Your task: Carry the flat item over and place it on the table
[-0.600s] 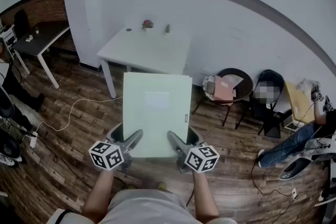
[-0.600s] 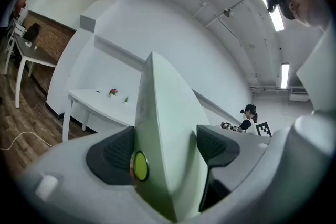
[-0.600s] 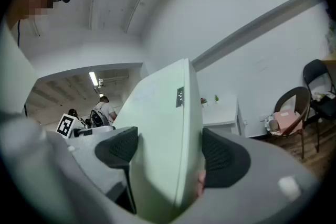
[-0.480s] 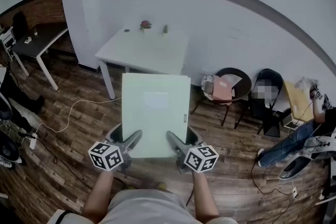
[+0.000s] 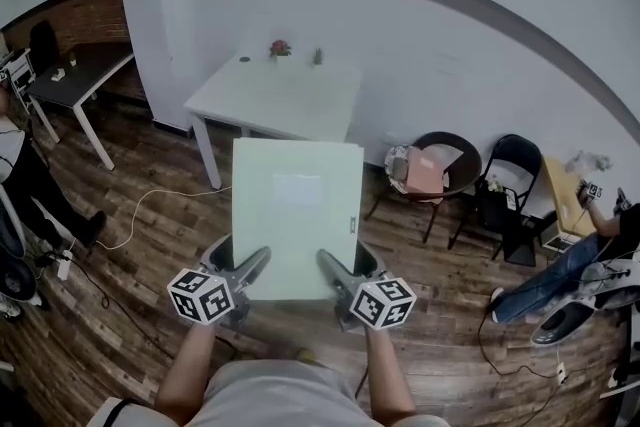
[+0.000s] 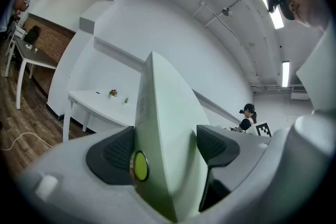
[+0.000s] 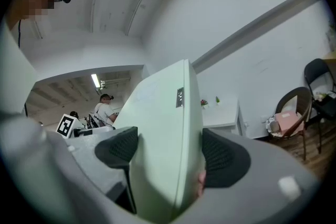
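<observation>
Only a bystander [image 5: 30, 183] at left has moved; the flat item [image 5: 297, 215] hangs short of the desk [image 5: 280, 97], its near edge clamped in the fingers of the left gripper [image 5: 252, 268] and right gripper [image 5: 333, 268], with the placing yet to come.

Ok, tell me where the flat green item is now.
In the head view the flat green item is at centre, gripped at its near edge by the left gripper and right gripper, short of the white table.
</observation>
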